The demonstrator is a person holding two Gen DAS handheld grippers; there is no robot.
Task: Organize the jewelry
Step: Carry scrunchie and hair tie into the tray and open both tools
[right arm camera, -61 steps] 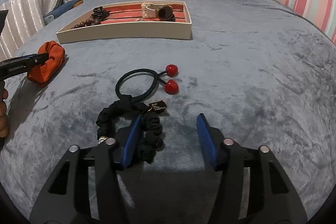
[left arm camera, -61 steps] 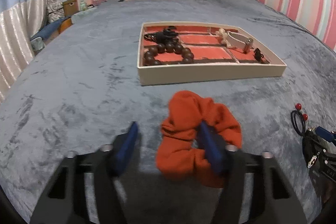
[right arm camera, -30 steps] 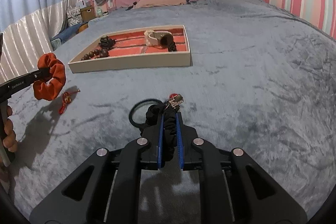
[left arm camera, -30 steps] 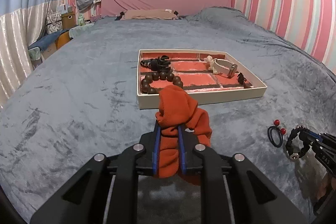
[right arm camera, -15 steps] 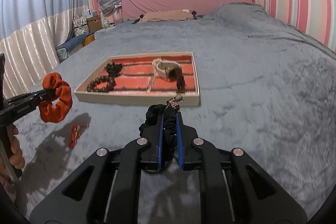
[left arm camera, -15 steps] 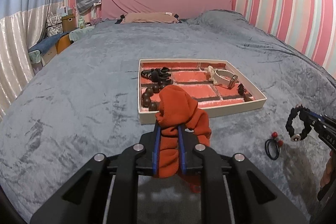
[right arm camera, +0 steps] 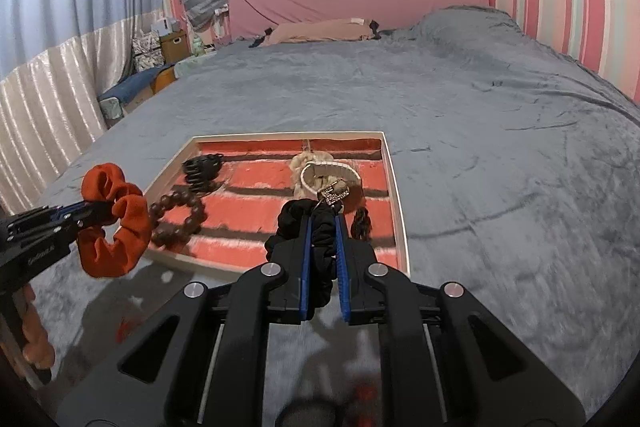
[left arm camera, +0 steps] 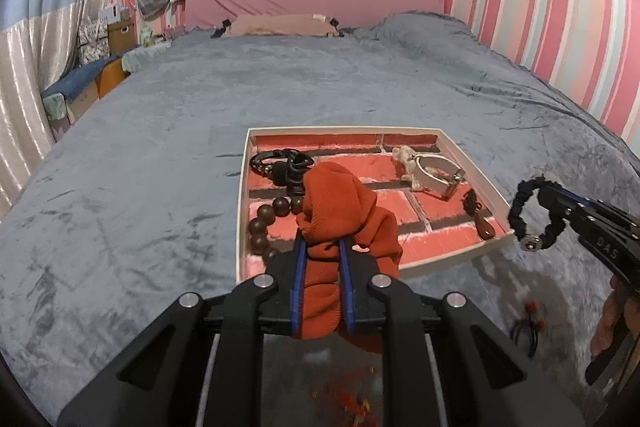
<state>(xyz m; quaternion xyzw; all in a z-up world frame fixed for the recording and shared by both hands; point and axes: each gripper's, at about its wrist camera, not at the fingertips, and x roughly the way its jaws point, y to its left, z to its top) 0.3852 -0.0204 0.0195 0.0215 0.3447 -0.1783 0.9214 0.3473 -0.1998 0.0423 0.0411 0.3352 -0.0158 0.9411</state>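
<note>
My left gripper [left arm camera: 322,241] is shut on an orange scrunchie [left arm camera: 340,207] and holds it in the air at the near edge of the jewelry tray [left arm camera: 404,271]. The scrunchie also shows in the right wrist view [right arm camera: 116,223]. My right gripper [right arm camera: 323,217] is shut on a black scrunchie [right arm camera: 298,217] with a small metal charm [right arm camera: 334,193], held above the tray's near right part [right arm camera: 400,227]. It shows in the left wrist view [left arm camera: 532,211] too. The tray has a red brick-pattern lining.
In the tray lie a brown bead bracelet [right arm camera: 180,211], a black hair clip [right arm camera: 202,167], a cream band [right arm camera: 324,175] and a small dark pendant [left arm camera: 478,217]. A black hair tie with red balls [left arm camera: 528,323] and a small red item [right arm camera: 124,327] lie on the grey bedspread [right arm camera: 500,187].
Both grippers closed on their scrunchies, lifted them off the bedspread and carried them forward to the tray. The hair tie with red balls stayed on the bed.
</note>
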